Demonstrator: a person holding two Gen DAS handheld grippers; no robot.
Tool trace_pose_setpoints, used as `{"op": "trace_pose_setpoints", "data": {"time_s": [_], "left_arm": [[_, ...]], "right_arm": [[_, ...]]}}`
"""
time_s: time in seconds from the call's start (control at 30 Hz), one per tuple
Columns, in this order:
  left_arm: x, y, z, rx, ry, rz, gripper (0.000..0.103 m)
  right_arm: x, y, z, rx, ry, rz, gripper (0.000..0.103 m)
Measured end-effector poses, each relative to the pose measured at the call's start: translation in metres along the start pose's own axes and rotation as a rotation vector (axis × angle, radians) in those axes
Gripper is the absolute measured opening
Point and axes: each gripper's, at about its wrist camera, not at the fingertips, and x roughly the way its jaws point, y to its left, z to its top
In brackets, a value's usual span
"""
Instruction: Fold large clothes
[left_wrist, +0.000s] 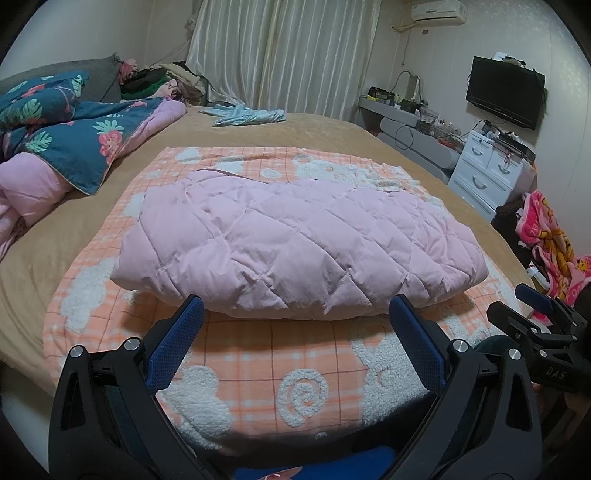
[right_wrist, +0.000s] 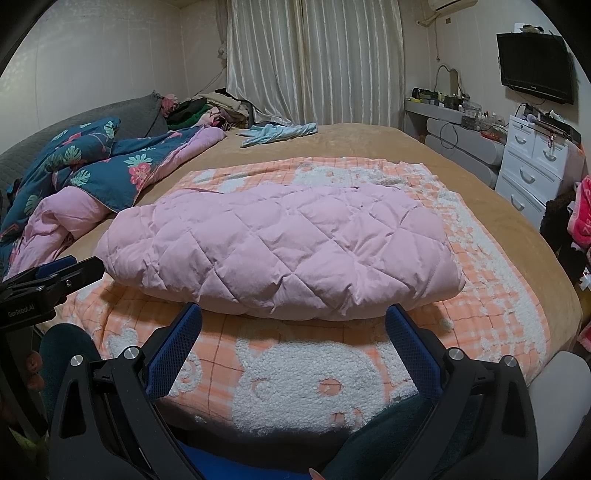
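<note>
Tan bed (left_wrist: 332, 136): folded pink quilted padded garment (left_wrist: 295, 240) lies crosswise just ahead of left tongs (left_wrist: 295, 317) and right tongs (right_wrist: 293, 321), both spread, empty.

The folded pink quilted garment (left_wrist: 295, 243) hides from you its own inner layers and the blanket (left_wrist: 258, 369) under it. Small items on the grey shelf (right_wrist: 436, 109) are too small to tell.

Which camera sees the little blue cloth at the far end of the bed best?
The right wrist view: the light blue crumpled cloth looks a bit larger and clearer there. The left wrist view shows the same cloth smaller, also unblocked.
</note>
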Motion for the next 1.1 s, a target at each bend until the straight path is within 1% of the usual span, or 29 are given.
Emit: {"op": "trace_pose_setpoints", "data": {"time_s": [0.77,0.9,1.0,1.1], "left_arm": [[-0.001,0.002,0.002,0.004,0.000,-0.001,0.094],[-0.002,0.005,0.004,0.007,0.000,-0.018,0.094],[-0.001,0.008,0.004,0.018,0.005,-0.008,0.094],[0.000,0.012,0.003,0.011,0.009,-0.002,0.094]], "right_arm": [[-0.002,0.002,0.003,-0.003,-0.005,-0.004,0.099],[-0.003,0.001,0.005,0.000,-0.001,-0.016,0.099],[-0.007,0.000,0.006,-0.002,-0.010,-0.035,0.099],[-0.012,-0.010,0.008,0.019,-0.018,-0.063,0.099]]}}
